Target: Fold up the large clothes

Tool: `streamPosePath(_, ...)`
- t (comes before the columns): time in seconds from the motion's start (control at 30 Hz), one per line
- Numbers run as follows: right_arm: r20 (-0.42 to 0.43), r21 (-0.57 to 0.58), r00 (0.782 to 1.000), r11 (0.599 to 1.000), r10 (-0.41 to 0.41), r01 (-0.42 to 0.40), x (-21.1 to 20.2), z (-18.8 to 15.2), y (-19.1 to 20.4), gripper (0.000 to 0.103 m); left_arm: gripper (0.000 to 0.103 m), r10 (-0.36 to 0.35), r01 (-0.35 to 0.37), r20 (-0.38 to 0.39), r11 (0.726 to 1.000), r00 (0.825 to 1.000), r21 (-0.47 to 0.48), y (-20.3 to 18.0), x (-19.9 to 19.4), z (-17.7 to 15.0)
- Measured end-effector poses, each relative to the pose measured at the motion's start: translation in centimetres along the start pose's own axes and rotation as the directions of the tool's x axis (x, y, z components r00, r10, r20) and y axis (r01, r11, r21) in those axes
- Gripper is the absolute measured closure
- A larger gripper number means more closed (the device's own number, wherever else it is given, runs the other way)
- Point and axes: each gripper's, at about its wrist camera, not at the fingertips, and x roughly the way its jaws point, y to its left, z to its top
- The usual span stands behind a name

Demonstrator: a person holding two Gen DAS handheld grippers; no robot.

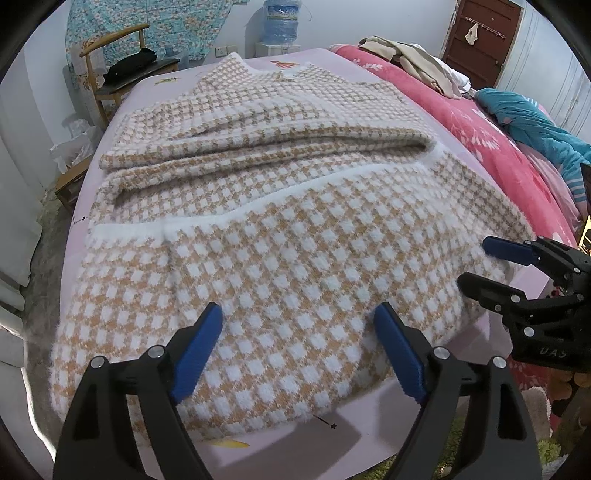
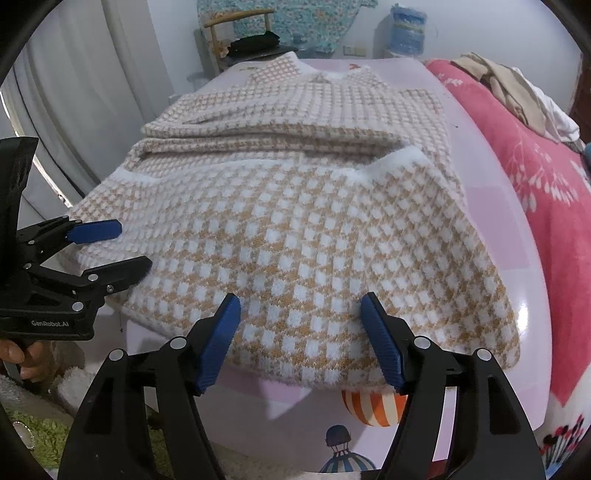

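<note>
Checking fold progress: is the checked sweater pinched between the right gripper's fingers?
No: the right gripper stands open above the checked sweater, fingers apart.

A home bedroom — bed (image 1: 509, 288), pink quilt (image 1: 458, 122), wooden chair (image 1: 107, 62), water jug (image 1: 281, 22).

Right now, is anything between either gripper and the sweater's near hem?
Nothing visible. The left gripper and right gripper are both open above the sweater, whose near hem lies bare on the bed.

Both wrist views overlook the sweater (image 1: 295, 229) closely.
</note>
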Motion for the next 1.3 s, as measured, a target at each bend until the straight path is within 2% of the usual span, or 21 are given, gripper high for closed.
streamPosePath(0.07,-0.001,-0.001,1.0,1.0,0.002,-0.002,0.0,0.0,-0.1,0.038,0.02,0.002,-0.002,0.012,1.0,1.0,-0.001,0.1,-0.2,0.1)
streamPosePath(0.13,-0.003,0.001,1.0,1.0,0.006,-0.006,0.1,0.1,0.0,0.038,0.02,0.031,-0.031,0.061,0.999,0.998,0.008,0.4,-0.9,0.2)
streamPosePath(0.23,-0.004,0.0,1.0,1.0,0.007,-0.007,0.0,0.1,0.0,0.038,0.02,0.14,-0.142,0.149,0.99,0.979,0.002,2.2,-2.3,0.2)
streamPosePath(0.33,-0.004,0.004,1.0,1.0,0.012,-0.011,0.1,0.1,0.0,0.038,0.021,0.227,-0.215,0.165,0.972,0.96,-0.093,6.4,-2.5,0.2)
streamPosePath(0.37,-0.004,0.005,1.0,1.0,0.014,-0.014,0.1,0.2,-0.1,0.038,0.025,0.245,-0.227,0.155,0.966,0.957,-0.126,7.7,-2.3,0.1)
streamPosePath(0.4,-0.004,0.007,1.0,1.0,0.017,-0.017,0.1,0.2,-0.1,0.037,0.034,0.261,-0.236,0.134,0.956,0.956,-0.177,9.9,-1.9,-0.1)
streamPosePath(0.47,-0.004,0.007,1.0,1.0,0.02,-0.02,0.1,0.2,-0.1,0.037,0.038,0.241,-0.207,0.116,0.946,0.964,-0.249,12.8,-1.6,-0.4)
streamPosePath(0.53,-0.004,0.007,1.0,1.0,0.023,-0.023,0.1,0.2,-0.1,0.037,0.043,0.177,-0.135,0.117,0.944,0.977,-0.301,14.7,-1.4,-0.6)
streamPosePath(0.57,-0.004,0.008,1.0,1.0,0.024,-0.024,0.1,0.2,-0.1,0.037,0.049,0.141,-0.098,0.114,0.942,0.984,-0.321,15.4,-1.2,-0.7)
streamPosePath(0.67,-0.004,0.01,1.0,1.0,0.027,-0.027,0.1,0.1,-0.2,0.037,0.067,0.07,-0.02,0.146,0.947,0.987,-0.321,15.2,-1.8,-0.9)
streamPosePath(0.7,-0.004,0.01,1.0,1.0,0.026,-0.026,0.0,0.1,-0.1,0.037,0.069,0.063,-0.012,0.16,0.953,0.985,-0.301,14.5,-2.1,-0.9)
streamPosePath(0.77,-0.005,0.01,1.0,1.0,0.028,-0.028,0.0,0.1,-0.2,0.037,0.069,0.058,-0.01,0.186,0.968,0.981,-0.251,13.1,-2.8,-0.8)
streamPosePath(0.87,-0.008,0.012,0.999,0.999,0.035,-0.034,0.1,0.1,-0.4,0.037,0.069,0.064,-0.027,0.173,0.978,0.983,-0.209,12.0,-2.5,-0.5)
streamPosePath(0.97,-0.009,0.007,0.999,0.999,0.038,-0.038,0.1,0.2,-0.5,0.037,0.069,0.092,-0.06,0.122,0.968,0.988,-0.242,12.8,-1.1,0.0)
streamPosePath(1.07,-0.008,0.006,0.999,0.999,0.039,-0.039,0.0,0.3,-0.5,0.037,0.062,0.07,-0.033,0.108,0.951,0.992,-0.309,14.4,-0.2,0.5)
streamPosePath(1.2,0.004,0.047,0.998,0.996,0.069,-0.069,-0.4,0.7,-1.4,0.037,0.062,0.054,-0.017,0.111,0.952,0.992,-0.305,14.6,0.0,0.9)
streamPosePath(1.3,0.057,0.077,0.998,0.996,0.042,-0.046,-1.5,2.0,-3.1,0.037,0.066,0.043,-0.007,0.12,0.958,0.992,-0.286,14.2,0.0,1.1)
